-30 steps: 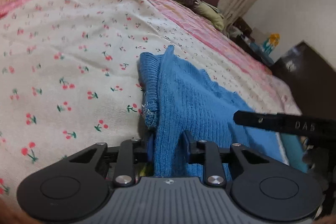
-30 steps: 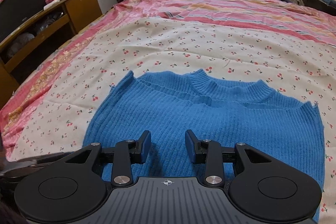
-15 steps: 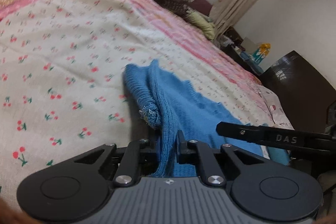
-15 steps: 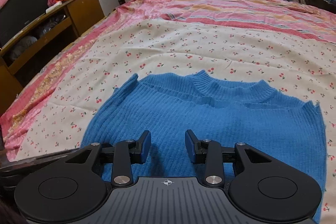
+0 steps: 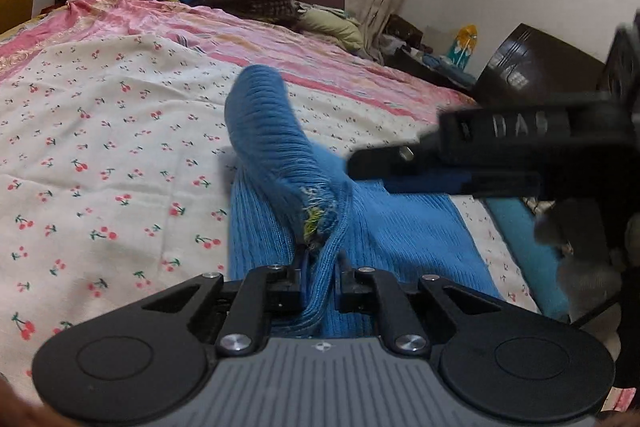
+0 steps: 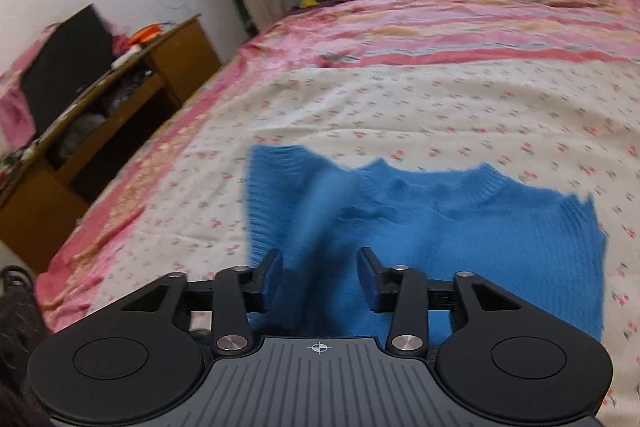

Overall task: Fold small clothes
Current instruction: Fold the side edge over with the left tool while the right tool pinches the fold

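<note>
**Fold 1 under way: left edge of sweater lifted, nothing creased yet**

Bed point(image 6: 400, 99): cherry-print sheet over a pink striped cover, pillows and loose bedding heaped at the far end. It is my work surface and the near half carries only the one garment.

Blue knit sweater point(image 6: 460, 227): lies near me on the cherry sheet, collar pointing away toward the pillows. In the right wrist view the right shoulder and most of the body are flat on the bed. The left side is not: it rises off the sheet in a ridge. In the left wrist view the same part stands up as a rolled hump, with a frayed, yellowish-threaded hem corner hanging close to my jaws.

Left hand-held gripper point(image 5: 320, 285): jaws drawn together, clamped on a bunched strip of the sweater's left edge. Fabric fills the narrow gap.

Right hand-held gripper point(image 6: 320, 279): jaws apart, and they have just been opening wider. The blurred blue knit lies between and below them, but the pads point(image 6: 274, 277) do not appear to press on it. I read this side as not gripping.

Progress, my judgement: early. One edge is picked up; no fold has been laid down, and no crease is visible anywhere on the body.

Left to do: carry the lifted left side across and set it down, fold the opposite side, then halve the length and flatten.
</note>
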A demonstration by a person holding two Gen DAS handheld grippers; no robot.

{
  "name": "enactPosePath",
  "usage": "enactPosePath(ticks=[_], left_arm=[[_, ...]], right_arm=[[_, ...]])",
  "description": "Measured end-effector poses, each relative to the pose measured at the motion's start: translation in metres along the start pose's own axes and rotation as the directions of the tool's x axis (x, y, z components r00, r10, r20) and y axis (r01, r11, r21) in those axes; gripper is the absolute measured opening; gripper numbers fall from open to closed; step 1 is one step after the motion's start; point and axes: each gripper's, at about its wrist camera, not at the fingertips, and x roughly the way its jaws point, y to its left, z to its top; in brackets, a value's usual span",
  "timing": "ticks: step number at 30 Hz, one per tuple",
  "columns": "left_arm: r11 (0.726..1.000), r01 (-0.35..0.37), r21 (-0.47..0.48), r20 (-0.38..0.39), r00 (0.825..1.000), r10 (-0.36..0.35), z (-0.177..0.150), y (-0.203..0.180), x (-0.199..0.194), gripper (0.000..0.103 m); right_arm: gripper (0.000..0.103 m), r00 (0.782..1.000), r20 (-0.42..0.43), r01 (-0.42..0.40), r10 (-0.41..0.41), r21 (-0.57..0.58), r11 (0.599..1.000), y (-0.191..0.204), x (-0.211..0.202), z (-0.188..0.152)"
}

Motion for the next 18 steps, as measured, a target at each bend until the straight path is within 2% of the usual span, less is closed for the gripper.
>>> enactPosePath(ticks=[4, 13, 18], left_arm=[[1.0, -0.004, 0.01, -0.01, 1.0, 0.004, -0.001, -0.004, 0.003, 0.017], [0.999, -0.014, 0.036, -0.033, 0.999, 0.015, -0.005, -0.006, 0.005, 0.017], [0.997, -0.027, 0.067, -0.045, 0.999, 0.03, -0.004, -0.011, 0.006, 0.017]], right_arm=[[0.05, 0.999, -0.034, 0.002, -0.003, -0.004, 1.0, 0.005, 0.014, -0.001], [0.051, 0.99, -0.074, -0.101, 0.119, 0.207, 0.973, -0.021, 0.023, -0.019], [0.054, 0.989, -0.04, -0.129, 0.143, 0.243, 0.961, -0.019, 0.031, -0.012]])
